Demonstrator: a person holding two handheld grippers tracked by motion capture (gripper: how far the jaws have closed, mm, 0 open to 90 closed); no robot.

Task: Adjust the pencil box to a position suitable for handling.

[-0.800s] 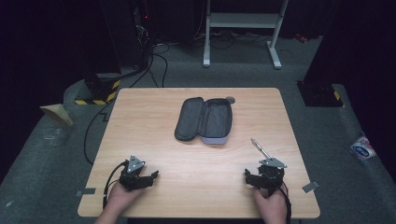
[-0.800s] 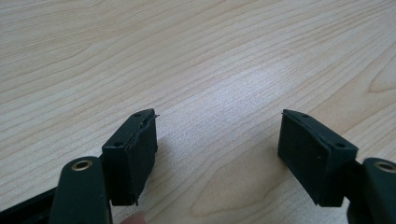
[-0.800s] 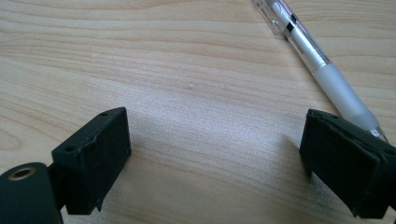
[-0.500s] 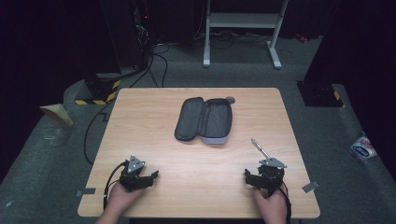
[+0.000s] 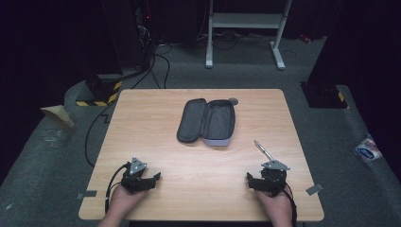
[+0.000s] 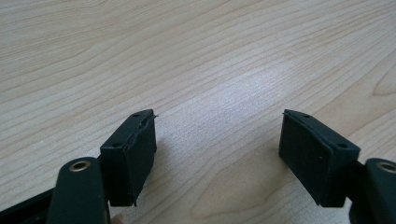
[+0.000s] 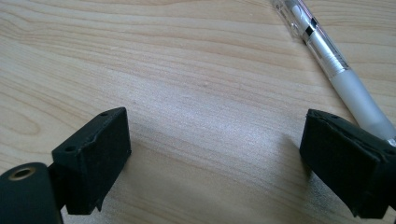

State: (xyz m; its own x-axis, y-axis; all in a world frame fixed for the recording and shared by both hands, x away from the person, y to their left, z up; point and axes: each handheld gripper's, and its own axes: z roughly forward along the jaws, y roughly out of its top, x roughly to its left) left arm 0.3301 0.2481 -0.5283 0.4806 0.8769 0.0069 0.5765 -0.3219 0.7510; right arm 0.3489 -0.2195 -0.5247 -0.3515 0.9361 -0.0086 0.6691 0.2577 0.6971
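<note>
An open dark pencil case [image 5: 205,122] lies in the middle of the wooden table [image 5: 156,142], its lid folded out to the left. A clear and white pen [image 5: 264,150] rests at the front right. My right gripper [image 5: 267,178] sits on the table just in front of the pen, open with bare wood between its jaws [image 7: 215,140]. In the right gripper view the pen [image 7: 327,51] runs past the outside of the right-hand jaw. My left gripper [image 5: 141,176] rests near the front left corner, open over bare wood [image 6: 217,135].
A small round object [image 5: 232,100] sits at the case's far edge. On the floor are cables [image 5: 156,66], a yellow-black striped block [image 5: 101,92], a white stand [image 5: 246,28] and a packet [image 5: 368,149] to the right.
</note>
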